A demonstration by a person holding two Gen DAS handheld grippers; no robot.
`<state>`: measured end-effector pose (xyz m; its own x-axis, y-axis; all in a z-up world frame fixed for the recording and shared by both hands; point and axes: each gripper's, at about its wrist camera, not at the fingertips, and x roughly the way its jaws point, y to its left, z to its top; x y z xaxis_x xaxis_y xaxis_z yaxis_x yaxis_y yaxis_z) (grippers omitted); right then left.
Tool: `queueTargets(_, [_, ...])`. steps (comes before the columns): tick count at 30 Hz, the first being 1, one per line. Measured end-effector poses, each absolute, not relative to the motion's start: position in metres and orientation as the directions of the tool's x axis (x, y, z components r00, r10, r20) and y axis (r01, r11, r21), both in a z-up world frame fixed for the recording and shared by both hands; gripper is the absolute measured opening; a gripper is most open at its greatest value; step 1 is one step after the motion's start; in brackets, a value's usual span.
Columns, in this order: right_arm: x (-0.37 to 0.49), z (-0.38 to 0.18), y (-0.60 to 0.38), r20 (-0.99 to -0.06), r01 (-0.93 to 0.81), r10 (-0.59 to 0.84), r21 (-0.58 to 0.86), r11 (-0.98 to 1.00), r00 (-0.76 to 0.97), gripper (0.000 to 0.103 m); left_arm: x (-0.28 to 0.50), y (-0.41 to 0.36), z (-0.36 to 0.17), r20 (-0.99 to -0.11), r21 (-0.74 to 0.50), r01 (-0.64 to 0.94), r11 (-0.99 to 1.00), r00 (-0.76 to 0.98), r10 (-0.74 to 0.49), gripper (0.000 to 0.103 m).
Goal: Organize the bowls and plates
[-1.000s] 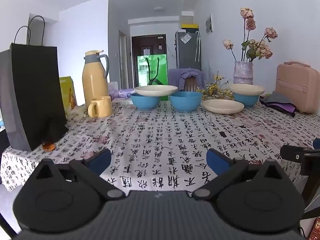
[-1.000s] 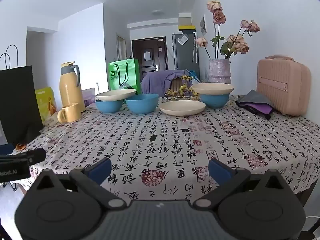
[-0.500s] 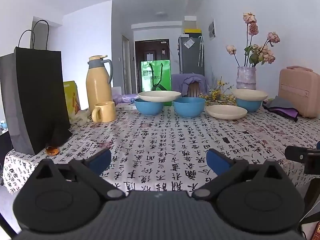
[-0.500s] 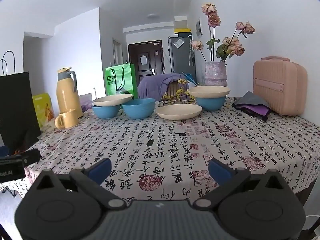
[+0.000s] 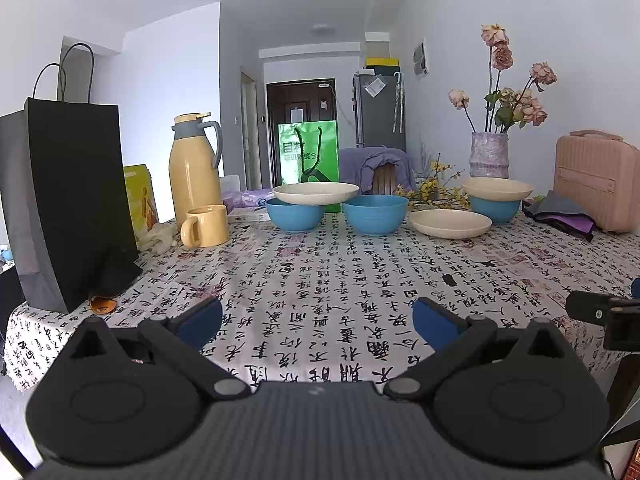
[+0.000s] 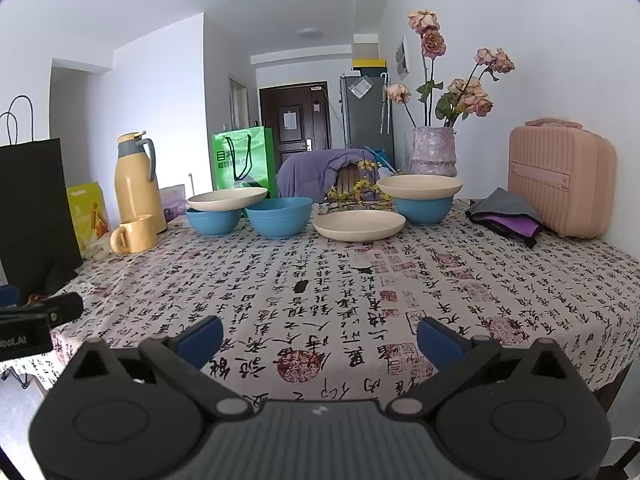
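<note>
At the table's far side stand three blue bowls and three cream plates. A cream plate (image 5: 316,193) rests on the left blue bowl (image 5: 294,216). The middle blue bowl (image 5: 375,213) is bare. A cream plate (image 5: 449,223) lies flat on the cloth. Another cream plate (image 5: 497,189) rests on the right blue bowl (image 5: 495,210). The same row shows in the right wrist view: plate (image 6: 227,199), middle bowl (image 6: 279,216), flat plate (image 6: 359,224), right bowl (image 6: 424,209). My left gripper (image 5: 318,322) and right gripper (image 6: 320,338) are open and empty, low over the near edge, far from the dishes.
A black paper bag (image 5: 64,200) stands at the left edge, with a yellow jug (image 5: 194,176) and yellow mug (image 5: 205,226) behind it. A vase of dried roses (image 5: 490,155), a pink case (image 5: 598,184) and a folded cloth (image 5: 560,214) sit at the back right.
Both cameras have tilted up slightly, so the dishes sit lower in view. Nothing on the table has moved; both grippers stay open.
</note>
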<state>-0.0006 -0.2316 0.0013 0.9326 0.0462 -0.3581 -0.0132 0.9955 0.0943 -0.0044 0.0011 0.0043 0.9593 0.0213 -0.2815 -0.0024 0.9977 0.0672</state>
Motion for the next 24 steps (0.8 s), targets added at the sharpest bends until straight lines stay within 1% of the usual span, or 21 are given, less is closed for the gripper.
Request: queueTargets(24, [0.0005,0.0008,-0.2315,-0.359,-0.006,0.04,0.093,0.996,0.933,0.103,-0.0033,0.0024,0.0028,-0.291,0.069,-0.011,0.998,0.956,0.031,0.103])
